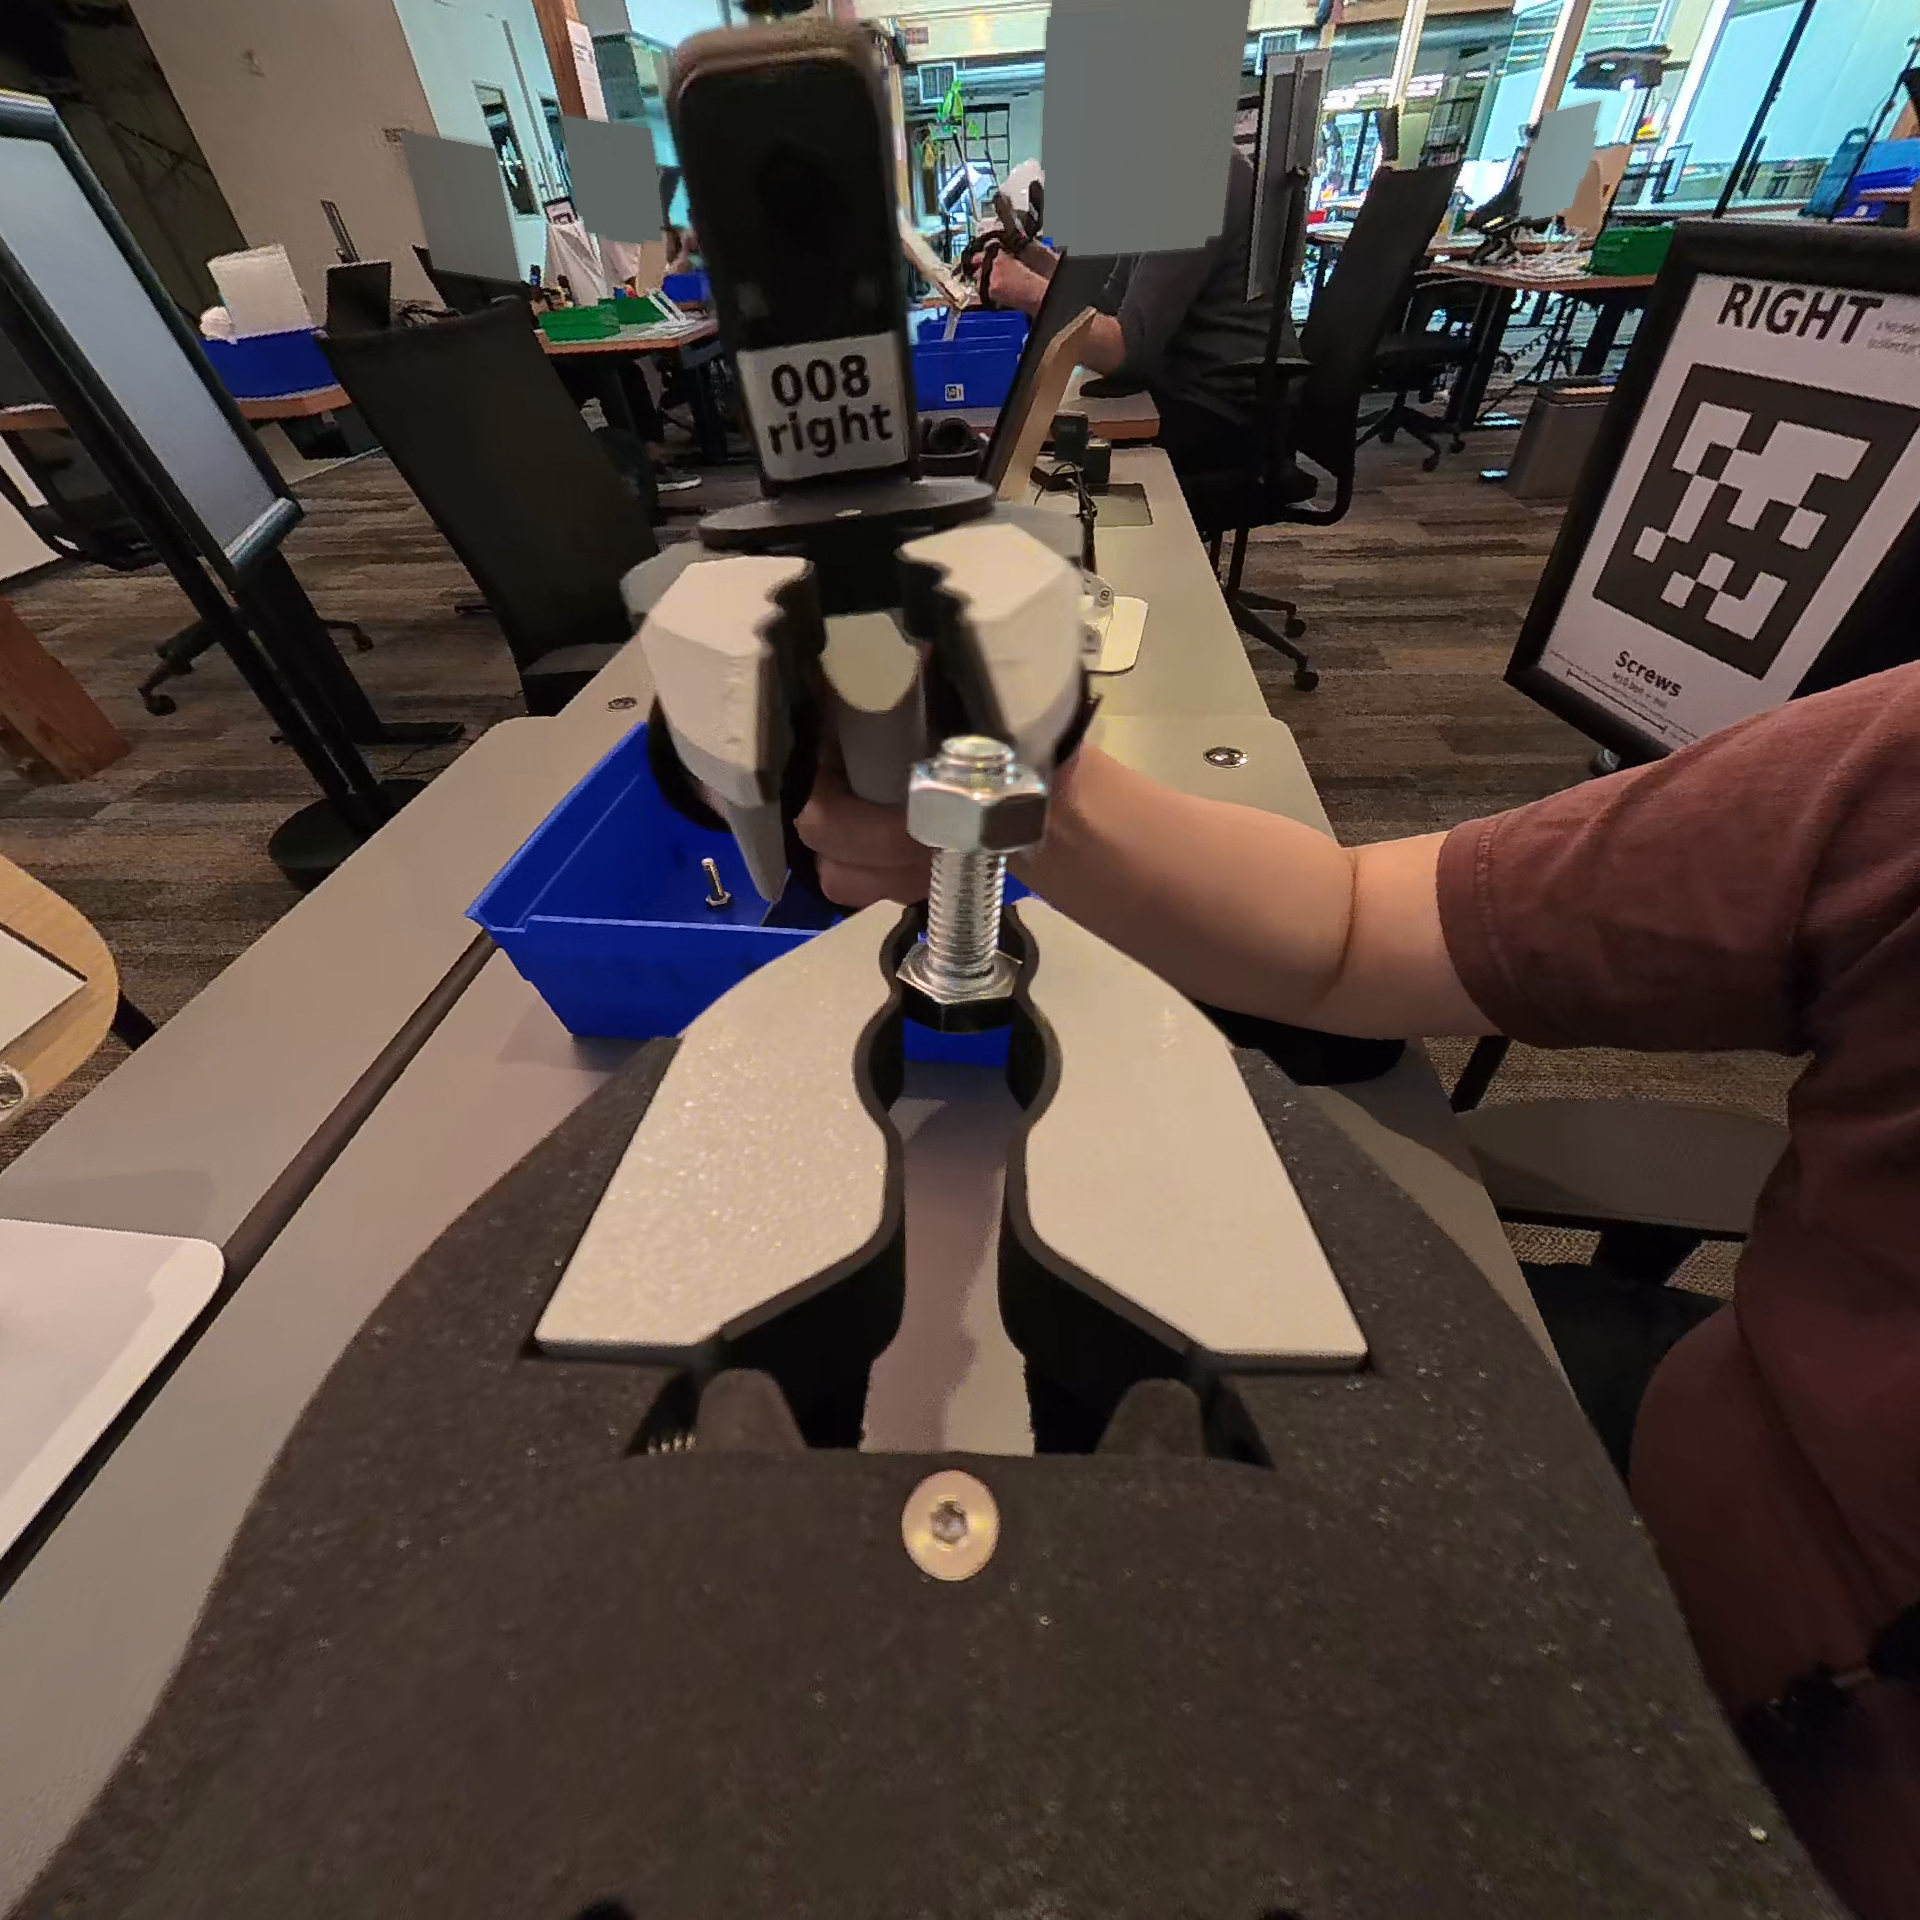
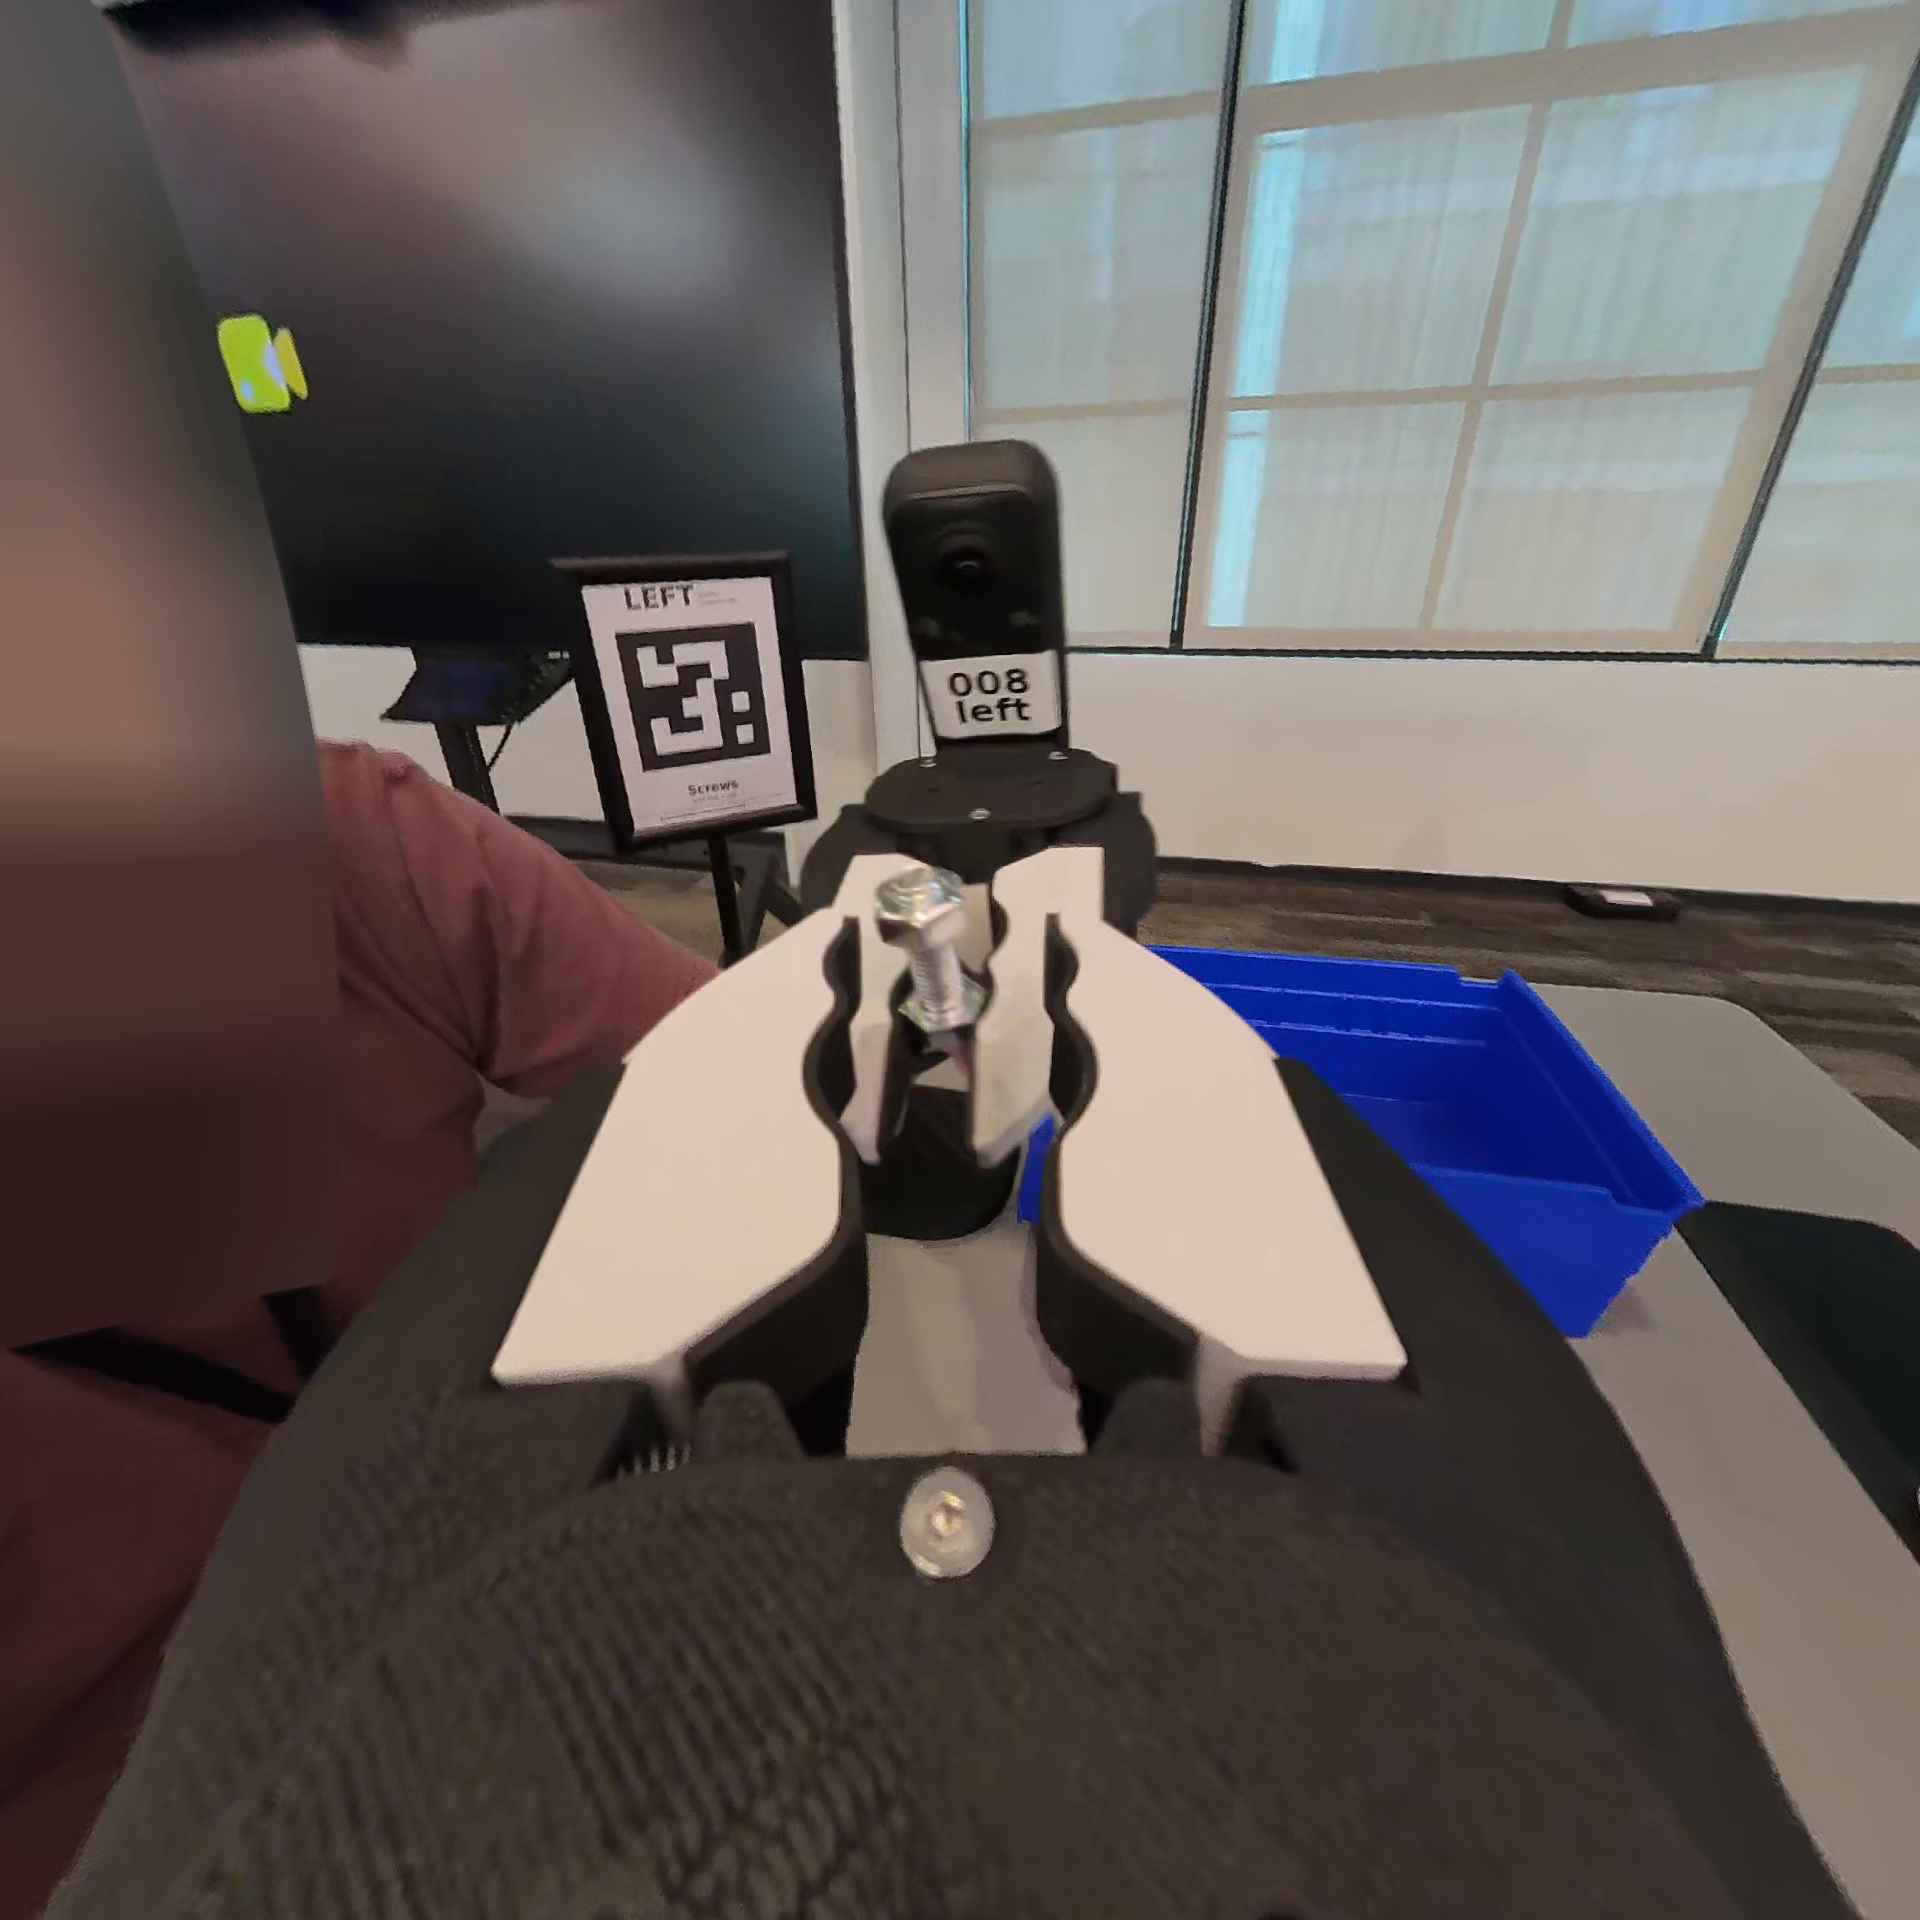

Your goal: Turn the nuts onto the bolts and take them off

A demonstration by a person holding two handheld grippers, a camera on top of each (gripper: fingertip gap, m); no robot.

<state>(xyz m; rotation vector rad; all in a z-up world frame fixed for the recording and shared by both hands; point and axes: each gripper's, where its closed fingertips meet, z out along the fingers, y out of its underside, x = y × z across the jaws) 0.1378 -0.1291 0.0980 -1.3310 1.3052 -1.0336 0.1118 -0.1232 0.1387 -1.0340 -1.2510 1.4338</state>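
1. Left gripper [image 1: 958,971]: its jaws are pinching the head end of a bolt [image 1: 964,914], which stands upright out of the tips, thread pointing up.
2. A nut [image 1: 977,812] sits near the top of that thread, with only a short bit of the bolt end poking out above it.
3. Right gripper [image 1: 883,727] faces the left one from the far side, and its jaws are spread; one grey finger [image 1: 1023,639] is close behind the nut, the other [image 1: 717,696] well off to the side. Whether any finger touches the nut, I can't tell.
4. From the right wrist view, the right gripper [image 2: 951,935] has its jaws spread with the bolt [image 2: 925,971] and nut [image 2: 914,902] between the tips, and the left gripper [image 2: 925,1070] clamps the bolt from below. This view is a little blurred.
5. A hand [image 1: 862,842] wraps the right gripper's handle, a bare forearm and dark red sleeve [image 1: 1662,883] running off to the right.
6. Behind the grippers, a blue bin [image 1: 623,935] rests on the grey counter [image 1: 312,1039], with one loose bolt [image 1: 714,881] lying inside it.
7. Further out, a framed sign [image 1: 1725,488] with a black-and-white marker stands to the right, and another like it [image 2: 691,696] shows in the right wrist view.
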